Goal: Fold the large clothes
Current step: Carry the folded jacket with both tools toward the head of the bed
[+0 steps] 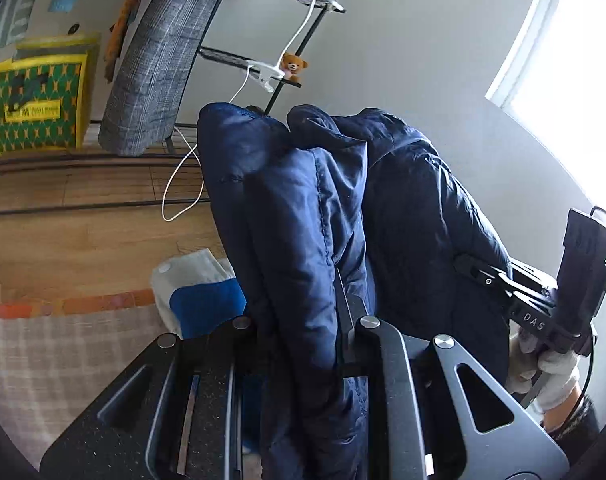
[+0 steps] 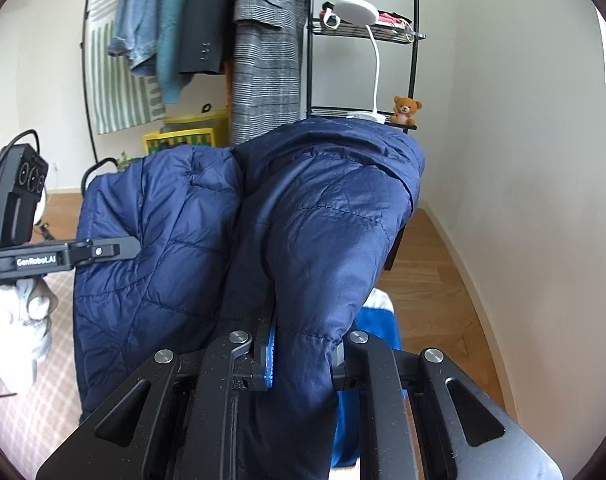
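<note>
A navy quilted puffer jacket (image 1: 303,200) is held up in the air between both grippers and fills the middle of both views. My left gripper (image 1: 303,344) is shut on a bunched fold of the jacket. My right gripper (image 2: 299,344) is shut on another part of the jacket (image 2: 327,240). The right gripper also shows in the left wrist view (image 1: 475,272), pinching the jacket's far side. The left gripper shows in the right wrist view (image 2: 123,248), clamped on the jacket's left edge. The fingertips are hidden in the fabric.
A checked surface (image 1: 63,352) lies below at the left. A white and blue bag (image 1: 199,292) sits beneath the jacket. A clothes rack with a grey plaid coat (image 2: 267,60), wire shelves (image 2: 363,32), a white lamp (image 2: 357,10) and a teddy bear (image 2: 405,110) stand behind. A white wall (image 2: 523,160) is at the right.
</note>
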Motion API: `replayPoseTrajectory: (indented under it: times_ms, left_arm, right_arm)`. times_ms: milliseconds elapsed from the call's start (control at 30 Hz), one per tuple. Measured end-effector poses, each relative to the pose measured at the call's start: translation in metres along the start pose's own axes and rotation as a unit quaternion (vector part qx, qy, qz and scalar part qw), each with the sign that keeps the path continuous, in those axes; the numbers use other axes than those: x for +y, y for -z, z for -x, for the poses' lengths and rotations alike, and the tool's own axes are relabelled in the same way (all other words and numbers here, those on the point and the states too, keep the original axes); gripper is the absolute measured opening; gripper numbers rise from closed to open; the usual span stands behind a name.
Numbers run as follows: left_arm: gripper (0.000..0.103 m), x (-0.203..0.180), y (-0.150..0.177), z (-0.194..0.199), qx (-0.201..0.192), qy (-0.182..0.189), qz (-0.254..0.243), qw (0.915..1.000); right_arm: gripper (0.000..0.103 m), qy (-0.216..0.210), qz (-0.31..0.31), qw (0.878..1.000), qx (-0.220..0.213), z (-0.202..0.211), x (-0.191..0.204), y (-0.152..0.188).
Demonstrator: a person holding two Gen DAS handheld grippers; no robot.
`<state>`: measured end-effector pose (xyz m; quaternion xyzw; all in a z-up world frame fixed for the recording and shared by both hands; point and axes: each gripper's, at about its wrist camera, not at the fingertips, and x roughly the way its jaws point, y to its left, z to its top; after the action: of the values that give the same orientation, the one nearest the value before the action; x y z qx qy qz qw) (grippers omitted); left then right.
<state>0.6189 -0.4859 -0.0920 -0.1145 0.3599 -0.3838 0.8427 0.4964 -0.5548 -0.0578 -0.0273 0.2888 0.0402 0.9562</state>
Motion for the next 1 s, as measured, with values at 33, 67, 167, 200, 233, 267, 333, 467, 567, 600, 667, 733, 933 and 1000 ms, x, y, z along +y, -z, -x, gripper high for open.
replayPoseTrajectory:
  times_ms: [33, 67, 167, 200, 233, 267, 333, 467, 567, 600, 667, 733, 933, 1000]
  left_arm:
    - [0.018, 0.005, -0.001, -0.007, 0.000, 0.000, 0.007, 1.0000]
    - [0.018, 0.009, -0.001, -0.013, -0.001, -0.002, 0.011, 0.9999]
    - [0.018, 0.020, 0.001, -0.030, 0.001, -0.016, 0.015, 0.9998]
    - [0.018, 0.023, 0.003, -0.035, 0.003, -0.023, 0.014, 0.9996]
    - [0.018, 0.027, 0.005, -0.041, 0.006, -0.030, 0.015, 0.9994]
    - [0.018, 0.032, 0.008, -0.048, 0.009, -0.040, 0.016, 0.9990]
    - [0.018, 0.042, 0.013, -0.059, 0.014, -0.059, 0.020, 0.9980]
    - [0.018, 0.063, 0.016, -0.073, 0.025, -0.074, 0.038, 0.9962]
    - [0.021, 0.065, 0.017, -0.082, 0.025, -0.092, 0.025, 0.9951]
    - [0.023, 0.065, 0.017, -0.085, 0.025, -0.097, 0.026, 0.9947]
    - [0.029, 0.067, 0.016, -0.084, 0.026, -0.094, 0.034, 0.9946]
    - [0.039, 0.064, 0.014, -0.081, 0.024, -0.115, 0.016, 0.9929]
    - [0.044, 0.050, 0.016, -0.064, -0.004, -0.196, -0.048, 0.9793]
    - [0.043, 0.045, 0.013, -0.047, -0.033, -0.192, -0.046, 0.9798]
  right_arm:
    - [0.014, 0.001, 0.001, 1.000, -0.001, -0.005, -0.002, 0.000]
    - [0.014, 0.000, 0.001, 1.000, -0.002, -0.011, -0.005, 0.000]
    - [0.014, -0.001, 0.001, 1.000, 0.006, -0.033, -0.012, 0.005]
    - [0.014, 0.001, 0.004, 1.000, 0.009, -0.039, -0.013, 0.007]
    - [0.014, 0.003, 0.008, 1.000, 0.014, -0.046, -0.014, 0.010]
    - [0.014, 0.006, 0.011, 1.000, 0.019, -0.054, -0.015, 0.014]
    - [0.014, 0.017, 0.008, 0.999, 0.030, -0.067, -0.019, 0.022]
    - [0.018, 0.048, 0.005, 0.997, 0.063, -0.092, -0.031, 0.035]
    - [0.023, 0.058, -0.002, 0.995, 0.080, -0.104, -0.037, 0.042]
    - [0.025, 0.066, -0.001, 0.994, 0.086, -0.110, -0.037, 0.043]
    - [0.029, 0.079, 0.004, 0.991, 0.104, -0.116, -0.037, 0.045]
    - [0.033, 0.082, 0.007, 0.990, 0.111, -0.116, -0.038, 0.044]
    - [0.046, 0.142, -0.012, 0.986, 0.081, -0.095, -0.051, 0.035]
    - [0.048, 0.143, -0.016, 0.988, 0.053, -0.079, -0.047, 0.034]
